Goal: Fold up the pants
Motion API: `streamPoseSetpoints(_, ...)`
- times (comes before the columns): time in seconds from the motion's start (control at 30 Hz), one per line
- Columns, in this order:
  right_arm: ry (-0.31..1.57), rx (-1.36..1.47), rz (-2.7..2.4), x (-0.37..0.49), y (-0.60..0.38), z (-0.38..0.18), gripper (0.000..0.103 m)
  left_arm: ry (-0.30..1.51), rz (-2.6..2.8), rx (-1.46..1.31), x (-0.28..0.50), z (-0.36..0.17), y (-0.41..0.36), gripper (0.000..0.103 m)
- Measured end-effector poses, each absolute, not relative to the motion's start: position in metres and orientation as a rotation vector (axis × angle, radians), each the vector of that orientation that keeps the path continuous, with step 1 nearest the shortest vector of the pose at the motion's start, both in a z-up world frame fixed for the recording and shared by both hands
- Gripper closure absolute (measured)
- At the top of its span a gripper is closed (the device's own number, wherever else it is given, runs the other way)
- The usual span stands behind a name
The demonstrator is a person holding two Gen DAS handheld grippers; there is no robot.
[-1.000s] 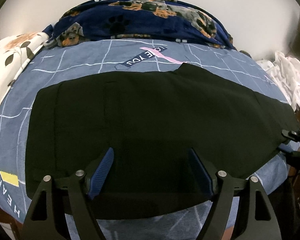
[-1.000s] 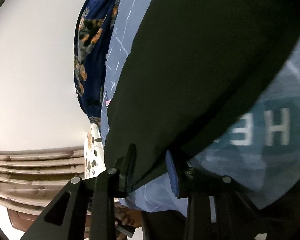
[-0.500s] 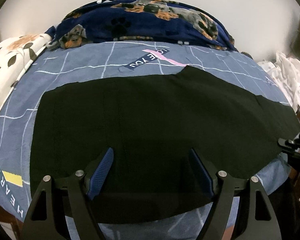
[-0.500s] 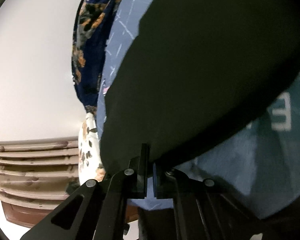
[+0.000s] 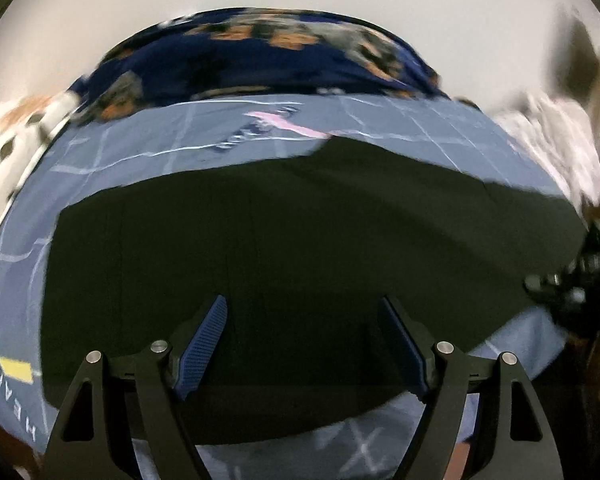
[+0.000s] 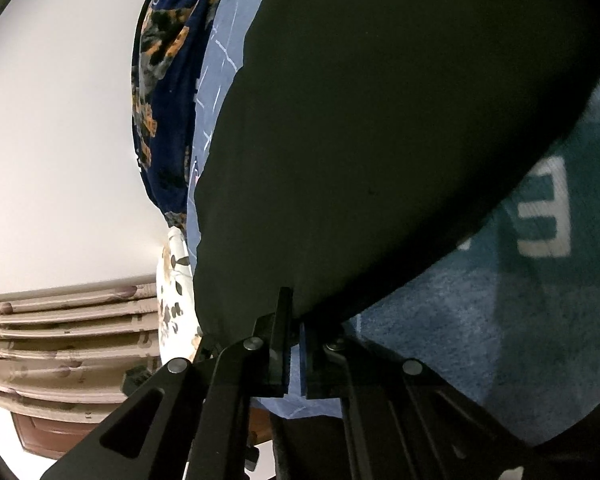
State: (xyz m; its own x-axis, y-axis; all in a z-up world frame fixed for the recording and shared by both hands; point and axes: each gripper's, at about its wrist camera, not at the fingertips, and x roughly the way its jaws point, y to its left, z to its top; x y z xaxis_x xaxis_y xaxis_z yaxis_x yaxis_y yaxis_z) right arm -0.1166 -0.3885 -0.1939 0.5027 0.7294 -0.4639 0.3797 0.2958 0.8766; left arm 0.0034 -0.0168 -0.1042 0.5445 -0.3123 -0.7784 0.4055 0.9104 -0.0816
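Observation:
Black pants (image 5: 300, 240) lie spread flat across a blue bedsheet (image 5: 148, 140). My left gripper (image 5: 303, 304) hovers over their near edge, jaws wide open, with only the flat cloth under its blue pads (image 5: 204, 336). In the right wrist view the pants (image 6: 380, 140) fill the upper frame. My right gripper (image 6: 296, 316) is shut on their near edge, and black cloth runs down between the pressed fingers. From the left wrist view the right gripper (image 5: 560, 280) shows at the pants' right end.
A navy dog-print blanket (image 5: 260, 52) is bunched along the far side by the white wall. A white floral pillow (image 5: 8, 148) lies at the left and pale crumpled cloth (image 5: 560, 148) at the right. Wooden slats (image 6: 60, 332) stand beyond the bed's end.
The right gripper's jaws closed onto the pants' edge. The left gripper stayed open and shifted a little, so its view is now blurred.

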Motion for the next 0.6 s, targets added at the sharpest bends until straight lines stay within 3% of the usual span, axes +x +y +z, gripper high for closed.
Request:
streamPoseSetpoints(0.13, 1.097, 1.340, 0.316, -0.117, -0.392, -0.195, 0.102, 0.937, -0.440, 0.166, -0.001, -0.120, -0.025, 0.025)
streamPoseSetpoints(0.37, 0.965, 1.393, 0.181, -0.136, -0.466, -0.181, 0.084, 0.950, -0.445, 0.161, 0.000, -0.121, -0.022, 0.025)
streamPoseSetpoints(0.47, 0.880, 1.427, 0.075, -0.152, -0.519, -0.181, 0.085, 0.951, -0.448, 0.161, -0.002, -0.121, -0.023, 0.025)
streamPoseSetpoints(0.6, 0.760, 1.475, -0.063, -0.178, -0.590, -0.183, 0.094, 0.950, -0.449, 0.161, -0.001, -0.121, -0.024, 0.025)
